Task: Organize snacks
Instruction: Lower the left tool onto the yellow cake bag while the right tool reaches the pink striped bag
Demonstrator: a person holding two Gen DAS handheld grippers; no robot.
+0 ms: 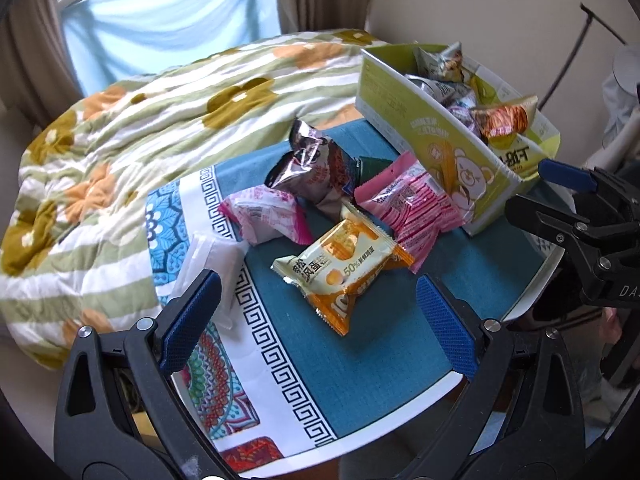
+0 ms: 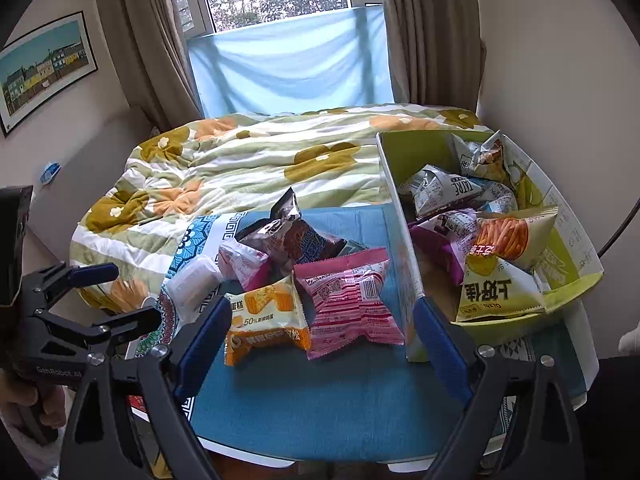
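Right wrist view: task judged partly done.
Table (image 2: 320,412): blue patterned cloth, beside bed w/ floral quilt (image 2: 248,160).
Green box (image 2: 576,288): on table's right side; approx. six or seven packets already stowed inside.
Loose pile: five packets left on cloth, just left of box.
Brown foil bag (image 2: 296,232): at back of pile.
Pink striped packet (image 2: 352,300): touching box wall.
Orange cake packet (image 2: 266,316): nearest grippers.
Pink-white packet (image 2: 244,260): behind orange one.
Clear white packet (image 2: 196,280): at cloth's left edge.
Right gripper (image 2: 320,340): jaws wide, nothing held, aimed at pile.
Left gripper (image 1: 320,320): jaws wide, nothing held, orange cake packet seen between fingers.
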